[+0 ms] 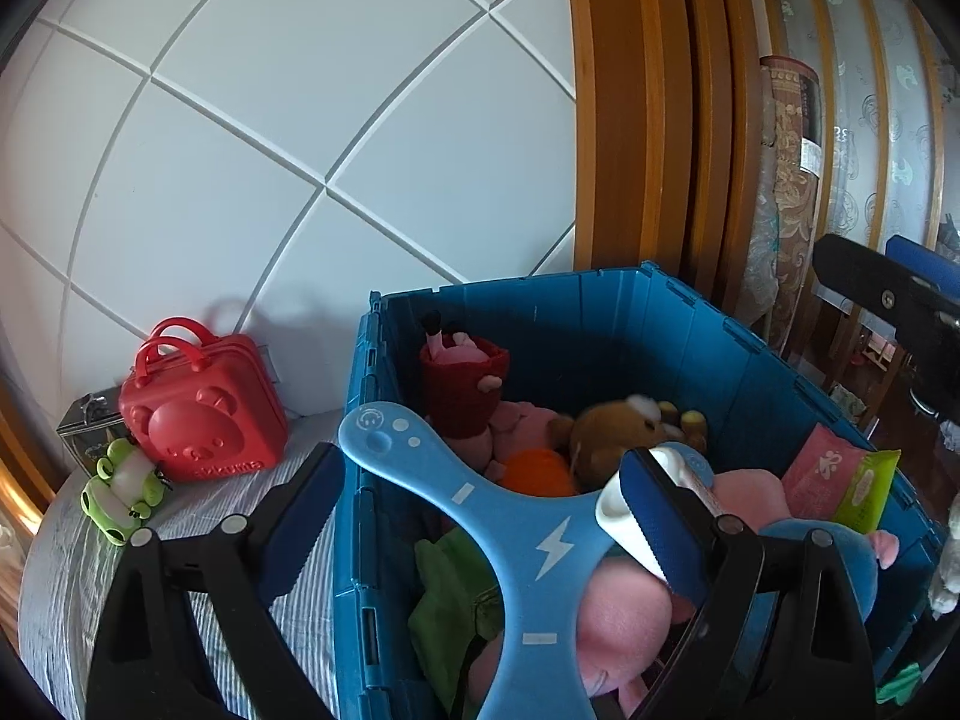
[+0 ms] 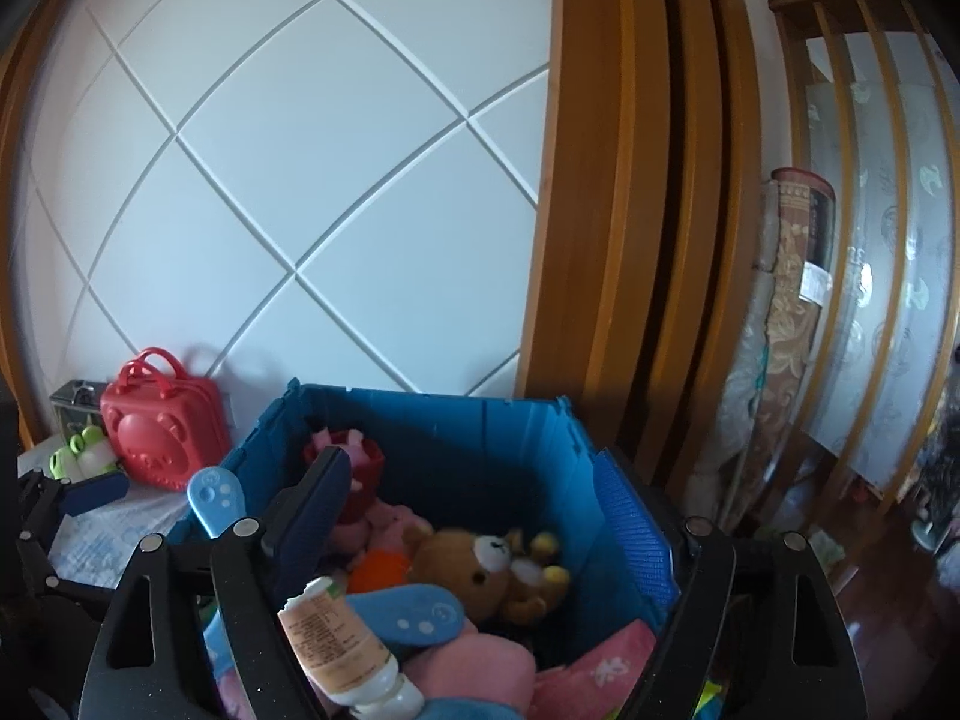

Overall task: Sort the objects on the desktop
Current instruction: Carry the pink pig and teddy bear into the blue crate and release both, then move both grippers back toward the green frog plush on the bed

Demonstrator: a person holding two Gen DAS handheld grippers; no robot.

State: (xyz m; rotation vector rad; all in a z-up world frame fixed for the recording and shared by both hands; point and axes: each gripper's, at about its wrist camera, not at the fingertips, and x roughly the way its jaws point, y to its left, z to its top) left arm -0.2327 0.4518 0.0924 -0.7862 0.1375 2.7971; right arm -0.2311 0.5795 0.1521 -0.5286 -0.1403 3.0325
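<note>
Risk first: my right gripper [image 2: 474, 531] stands wide, gripping nothing, and the tube [image 2: 336, 639] beside its left finger could roll off the pink plush [image 2: 474, 669]. It lies in the blue crate [image 2: 480, 438], long axis tilted, cap toward me. My left gripper [image 1: 480, 516] is wide too; the boomerang [image 1: 510, 516] lies loose between its 2 fingers.

1. A white wall panel [image 2: 288, 180] carries diagonal grooves forming diamonds.
2. A broad orange-brown wooden frame [image 2: 630, 210] stands beside it.
3. Frosted patterned glass [image 2: 870, 240] sits behind wooden slats.
4. A rolled patterned rug [image 2: 792, 330] leans upright on the dark wooden floor [image 2: 888, 588].
</note>
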